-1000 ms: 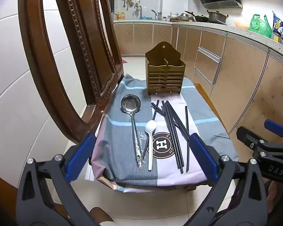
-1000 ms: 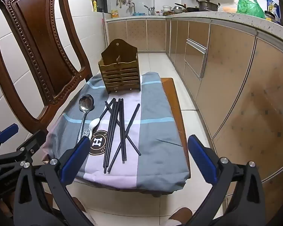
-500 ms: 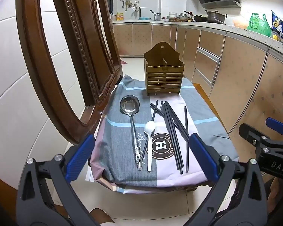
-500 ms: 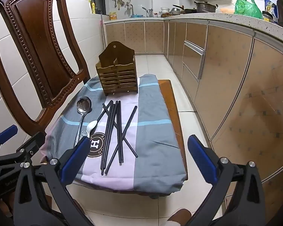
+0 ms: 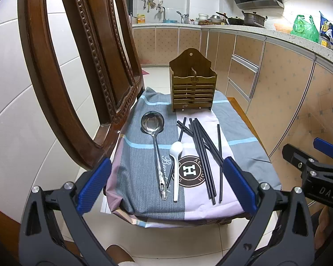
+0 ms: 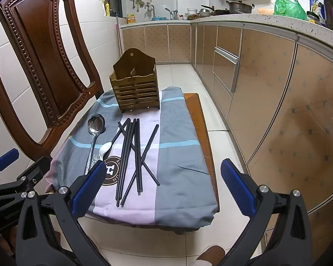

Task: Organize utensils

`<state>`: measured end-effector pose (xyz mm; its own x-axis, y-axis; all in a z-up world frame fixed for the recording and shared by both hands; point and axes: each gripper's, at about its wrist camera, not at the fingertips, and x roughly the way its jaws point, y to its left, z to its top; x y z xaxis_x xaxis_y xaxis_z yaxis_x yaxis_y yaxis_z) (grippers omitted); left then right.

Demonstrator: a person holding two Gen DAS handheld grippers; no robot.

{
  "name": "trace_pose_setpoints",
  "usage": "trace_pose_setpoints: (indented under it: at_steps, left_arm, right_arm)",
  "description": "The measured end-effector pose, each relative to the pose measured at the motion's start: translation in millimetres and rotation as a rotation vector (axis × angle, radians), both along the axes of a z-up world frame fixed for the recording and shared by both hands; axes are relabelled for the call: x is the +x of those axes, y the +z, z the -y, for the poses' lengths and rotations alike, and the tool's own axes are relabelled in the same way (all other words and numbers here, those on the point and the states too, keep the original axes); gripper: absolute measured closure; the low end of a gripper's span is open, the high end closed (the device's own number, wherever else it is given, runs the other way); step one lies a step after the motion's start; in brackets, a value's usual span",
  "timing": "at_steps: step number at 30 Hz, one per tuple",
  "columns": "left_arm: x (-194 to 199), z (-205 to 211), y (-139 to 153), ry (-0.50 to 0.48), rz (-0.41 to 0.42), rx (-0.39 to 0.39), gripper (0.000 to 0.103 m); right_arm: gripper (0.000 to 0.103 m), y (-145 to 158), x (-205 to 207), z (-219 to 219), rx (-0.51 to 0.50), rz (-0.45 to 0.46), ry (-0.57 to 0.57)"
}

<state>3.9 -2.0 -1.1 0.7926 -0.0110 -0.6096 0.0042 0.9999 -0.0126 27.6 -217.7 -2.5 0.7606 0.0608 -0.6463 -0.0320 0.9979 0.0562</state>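
A wooden slatted utensil holder (image 5: 192, 88) (image 6: 135, 90) stands at the far end of a cloth-covered low table (image 5: 131, 173) (image 6: 184, 155). On the cloth lie a steel ladle (image 5: 155, 146) (image 6: 95, 133), a white spoon (image 5: 175, 164) (image 6: 105, 149) and several black chopsticks (image 5: 205, 153) (image 6: 131, 155). My left gripper (image 5: 166, 184) is open and empty, short of the table's near edge. My right gripper (image 6: 162, 186) is open and empty, also short of the near edge, and it shows in the left wrist view (image 5: 322, 161).
A carved wooden chair back (image 5: 82, 66) (image 6: 40, 62) stands along the table's left side. Kitchen cabinets (image 5: 277, 84) (image 6: 266, 84) run along the right, with tiled floor (image 6: 224, 137) between them and the table. My left gripper shows at the lower left of the right wrist view (image 6: 11, 177).
Both grippers have drifted slightly; the table and utensils sit a little differently in each view. Nothing on the table has moved, and both grippers stay open.
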Motion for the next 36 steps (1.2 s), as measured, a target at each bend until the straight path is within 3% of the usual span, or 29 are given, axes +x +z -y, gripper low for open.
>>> trace_pose_setpoints:
  at_steps: [36]
  left_arm:
    - [0.9, 2.8, -6.1, -0.001, -0.014, 0.006, 0.004]
  right_arm:
    - [0.003, -2.5, 1.3, 0.8, 0.003, -0.008, 0.000]
